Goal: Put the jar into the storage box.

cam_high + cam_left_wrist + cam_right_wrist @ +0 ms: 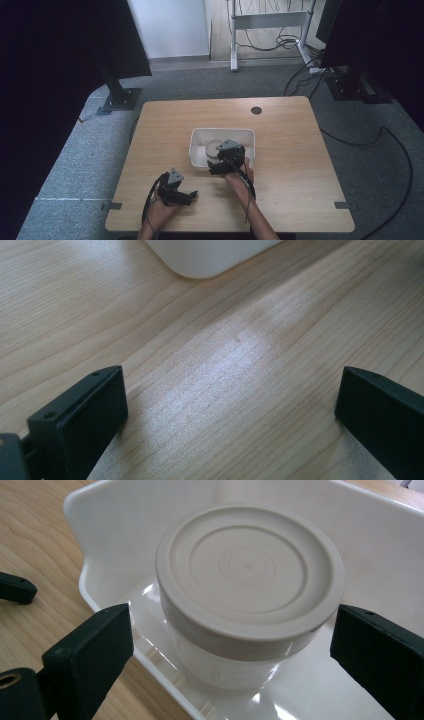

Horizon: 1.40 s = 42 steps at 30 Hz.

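The step in hand looks like the reach for the tub (250,600), a round lidded container standing upright in the white bin (197,150) near the middle of the bench (290,165). The right claw (220,167) hovers over the bin's near edge, its 2 jaws spread wide, wider than the lid (248,567), 1 on each side of the tub and apart from it in the right gripper view. It holds nothing. The tub sits toward the bin's left end, close to the near wall.

The next move, as I judge it, calls for lowering the right claw until the jaws flank the tub's wall below the lid rim, then closing squarely so the smooth plastic does not slip or tip against the bin wall.

The left claw (187,196) rests low near the bench's front edge, left of centre, its jaws wide apart over bare wood and holding nothing; a rounded corner of the bin (210,257) lies ahead of it in the left gripper view.
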Motion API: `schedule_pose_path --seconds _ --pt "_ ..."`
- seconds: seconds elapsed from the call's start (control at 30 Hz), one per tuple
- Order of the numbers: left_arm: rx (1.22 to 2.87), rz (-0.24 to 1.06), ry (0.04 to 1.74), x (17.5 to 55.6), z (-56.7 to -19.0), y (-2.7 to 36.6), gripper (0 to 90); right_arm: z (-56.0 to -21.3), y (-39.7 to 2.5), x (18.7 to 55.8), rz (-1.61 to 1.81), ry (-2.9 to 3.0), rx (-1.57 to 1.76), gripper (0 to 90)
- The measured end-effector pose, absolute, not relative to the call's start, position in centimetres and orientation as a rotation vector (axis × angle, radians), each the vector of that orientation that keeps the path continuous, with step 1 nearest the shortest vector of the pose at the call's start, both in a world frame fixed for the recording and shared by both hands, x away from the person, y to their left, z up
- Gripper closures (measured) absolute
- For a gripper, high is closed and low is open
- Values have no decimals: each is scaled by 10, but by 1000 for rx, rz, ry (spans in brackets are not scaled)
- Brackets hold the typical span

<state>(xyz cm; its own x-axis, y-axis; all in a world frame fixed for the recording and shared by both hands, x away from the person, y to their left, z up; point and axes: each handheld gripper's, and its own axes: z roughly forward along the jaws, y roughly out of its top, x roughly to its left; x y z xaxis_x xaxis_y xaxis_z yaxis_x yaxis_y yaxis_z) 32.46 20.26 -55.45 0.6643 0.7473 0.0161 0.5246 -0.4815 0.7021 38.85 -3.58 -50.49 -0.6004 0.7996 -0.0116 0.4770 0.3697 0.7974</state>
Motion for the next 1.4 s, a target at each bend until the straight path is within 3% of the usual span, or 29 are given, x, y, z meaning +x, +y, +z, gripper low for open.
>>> schedule_pose_path --seconds 1.4 --pt "2197 421 978 325 -554 203 3 -509 -65 361 1093 2263 1054 44"
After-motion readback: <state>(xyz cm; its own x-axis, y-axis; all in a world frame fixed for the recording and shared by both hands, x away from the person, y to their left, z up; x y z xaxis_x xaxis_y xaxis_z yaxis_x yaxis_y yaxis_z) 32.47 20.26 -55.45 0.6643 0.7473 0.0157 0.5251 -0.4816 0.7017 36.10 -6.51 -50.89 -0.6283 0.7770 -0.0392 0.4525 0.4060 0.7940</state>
